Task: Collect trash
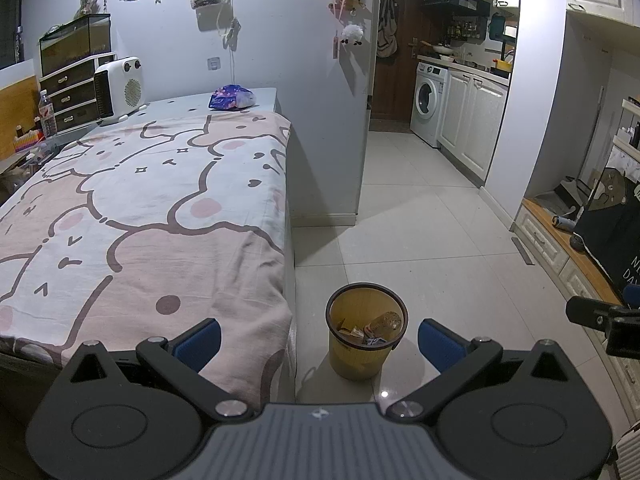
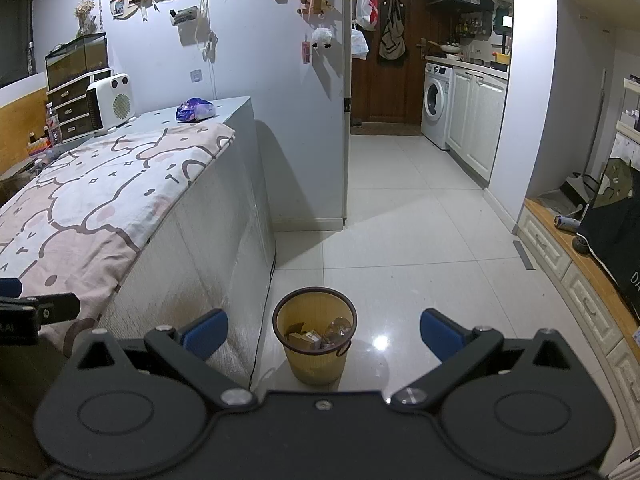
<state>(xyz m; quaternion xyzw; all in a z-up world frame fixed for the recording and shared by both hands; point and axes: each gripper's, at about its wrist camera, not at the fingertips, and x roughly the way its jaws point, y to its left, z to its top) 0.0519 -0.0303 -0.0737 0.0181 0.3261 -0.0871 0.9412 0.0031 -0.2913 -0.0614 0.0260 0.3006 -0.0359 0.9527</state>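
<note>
A yellow trash bin with a dark rim stands on the tiled floor beside the bed; it holds scraps and a clear plastic bottle. The bin also shows in the right wrist view. My left gripper is open and empty, held above and short of the bin. My right gripper is open and empty too, with the bin between its blue fingers in the view. A purple tissue pack lies at the far end of the bed, also in the right wrist view.
The bed with a pink cartoon sheet fills the left. A white heater and drawers stand at its far end. A low wooden bench with a black bag lines the right. The kitchen with a washing machine lies beyond.
</note>
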